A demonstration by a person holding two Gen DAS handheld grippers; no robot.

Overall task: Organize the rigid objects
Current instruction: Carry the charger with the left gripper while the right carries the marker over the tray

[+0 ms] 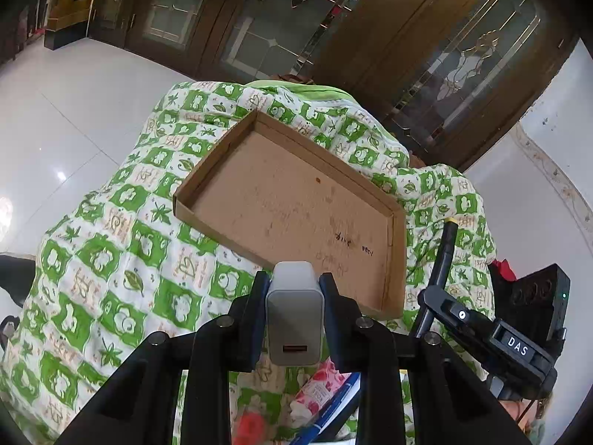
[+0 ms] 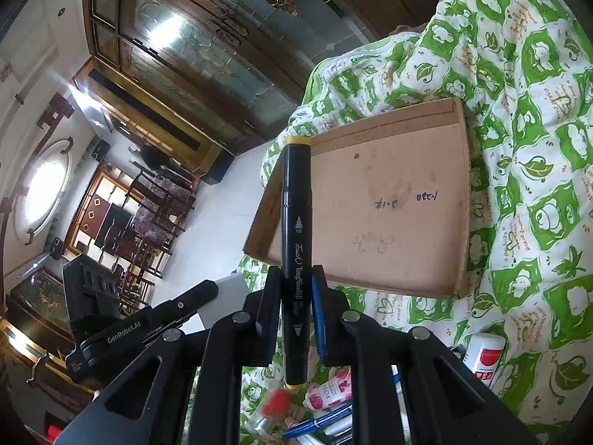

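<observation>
Two grippers, each clamping one item: left gripper [image 1: 294, 296] one charger [image 1: 294, 315], right gripper [image 2: 296, 296] one marker [image 2: 295, 252].

I see my left tongs [image 1: 294, 287] and right tongs [image 2: 295, 282]: black frames, round silver screws, blue pads.

Matt cardboard, quilted cloth, smooth plastics

A shallow tray [image 1: 296, 200] of matt brown cardboard, stained and scuffed, is seen on a quilted printed cloth [image 1: 111, 259]. A charger [image 1: 294, 311] of smooth, satin grey plastic is clamped in matt black plastic fingers [image 1: 255, 319]; a marker [image 2: 295, 252] of glossy black plastic with yellow end caps is held likewise.
</observation>
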